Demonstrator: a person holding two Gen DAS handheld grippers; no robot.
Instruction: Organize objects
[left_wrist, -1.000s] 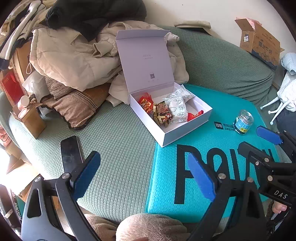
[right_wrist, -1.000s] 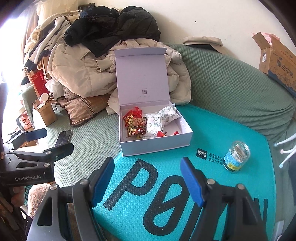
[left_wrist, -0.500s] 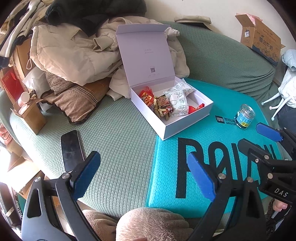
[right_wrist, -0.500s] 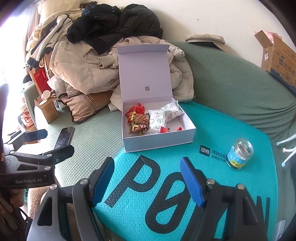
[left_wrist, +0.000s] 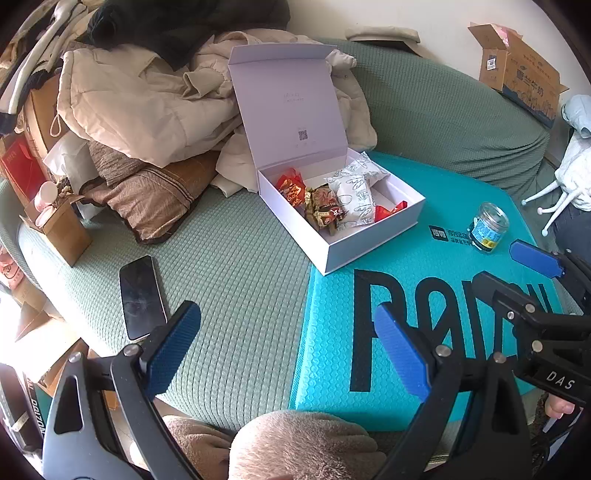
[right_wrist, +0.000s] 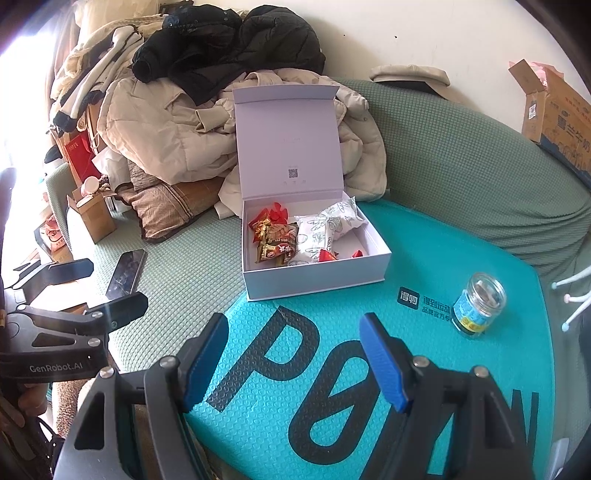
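A white box (left_wrist: 364, 245) (right_wrist: 314, 280) with its lid standing open sits on the sofa at the edge of a teal mat (left_wrist: 436, 258) (right_wrist: 332, 387). It holds red and brown candy wrappers (left_wrist: 325, 210) (right_wrist: 275, 242) and white snack packets (left_wrist: 354, 192) (right_wrist: 328, 229). A small glass jar (left_wrist: 487, 227) (right_wrist: 476, 304) with a blue label stands on the mat to the right of the box. My left gripper (left_wrist: 288, 349) is open and empty, low and well short of the box. My right gripper (right_wrist: 295, 362) is open and empty above the mat.
A black phone (left_wrist: 141, 295) (right_wrist: 125, 273) lies on the green sofa left of the mat. A pile of coats and cushions (left_wrist: 147, 103) (right_wrist: 177, 122) fills the back left. A cardboard box (left_wrist: 524, 74) (right_wrist: 557, 110) sits on the sofa back at right.
Both grippers have drawn back and risen a little, so the box and jar look farther away. Both stay open. Nothing on the sofa has moved.
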